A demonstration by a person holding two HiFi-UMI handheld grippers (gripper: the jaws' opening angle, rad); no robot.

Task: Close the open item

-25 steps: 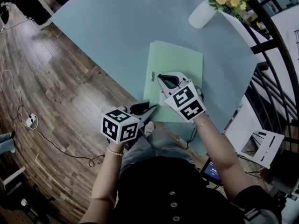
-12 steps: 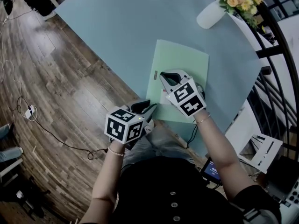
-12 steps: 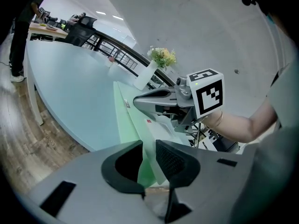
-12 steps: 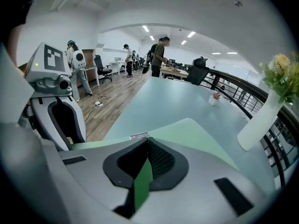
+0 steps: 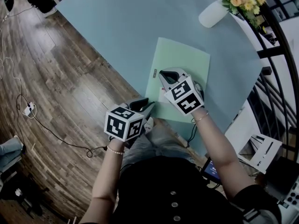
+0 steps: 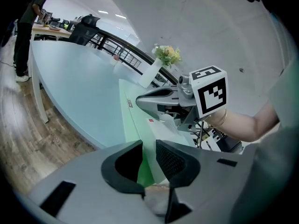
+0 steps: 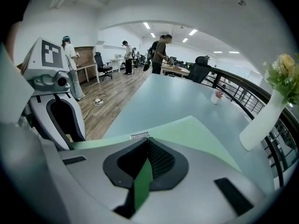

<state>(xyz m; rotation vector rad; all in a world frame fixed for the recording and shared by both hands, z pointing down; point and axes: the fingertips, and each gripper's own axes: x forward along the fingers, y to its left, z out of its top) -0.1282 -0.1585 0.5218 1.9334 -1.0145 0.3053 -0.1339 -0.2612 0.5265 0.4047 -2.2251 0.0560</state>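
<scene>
So the open item here was a green folder point(image 5: 181, 62), lying flat on the pale blue desk point(image 5: 107, 27) right at the near edge, in front of the person.

The right claw point(image 7: 147, 149) was clenched tight on a thin green sheet, which I'd guess was the edge of the folder's cover. The left claw point(image 6: 150, 149) was down at the folder's near corner. Its jaws were slack, and a pale green flap ran between the pads, but they weren't pressing on it as far as I could see.

My read is that the closing was only being set up. One side was gripped, the other wasn't pinched yet, and the cover wasn't folded over. The next move probably needs the left claw to either bite down or just steady that corner. The right claw would then swing its sheet across and lay it flat without dragging the whole folder off the desk edge.

As for writing, there was a small tag point(image 7: 139, 135) on the folder's edge with print too tiny to read. A white sheet point(image 6: 161, 125) under the right claw had a little red mark point(image 6: 151, 121), also unreadable. I couldn't spot any brand names.
</scene>
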